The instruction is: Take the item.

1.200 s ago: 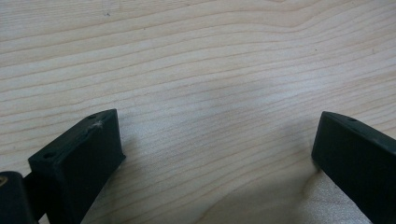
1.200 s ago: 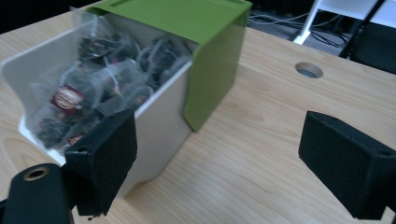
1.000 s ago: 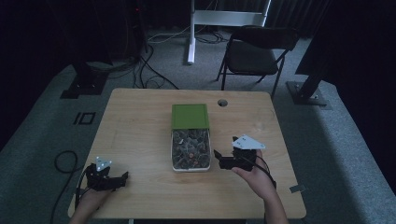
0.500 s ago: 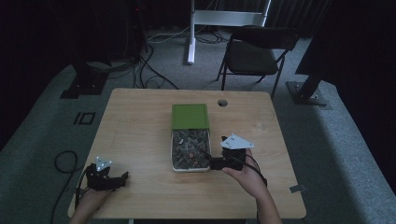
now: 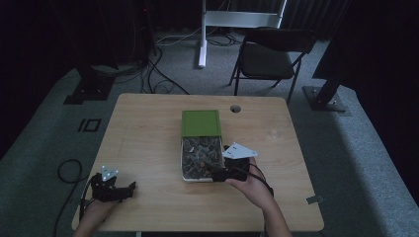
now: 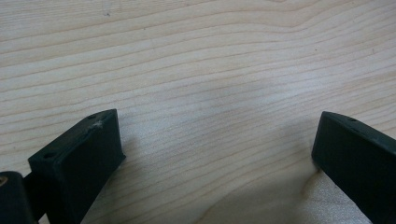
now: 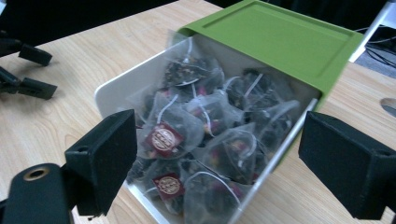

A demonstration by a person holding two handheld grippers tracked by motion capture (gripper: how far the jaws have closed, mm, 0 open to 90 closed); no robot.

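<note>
The white box [image 5: 184, 163] of tea bags [image 7: 205, 140] sits mid-worktop [image 5: 148, 138], its green lid [image 5: 200, 123] slid back over the far half. The right tool [image 5: 217, 175] hovers at the box's near right corner, jaws spread wide (one over the tea bags, one outside the wall). The left tool [image 5: 129, 188] rests near the worktop's near left edge, jaws spread, holding nothing.

Dim room, seemingly grey carpet [image 5: 356, 148], folding chair [image 5: 269, 57]
</note>
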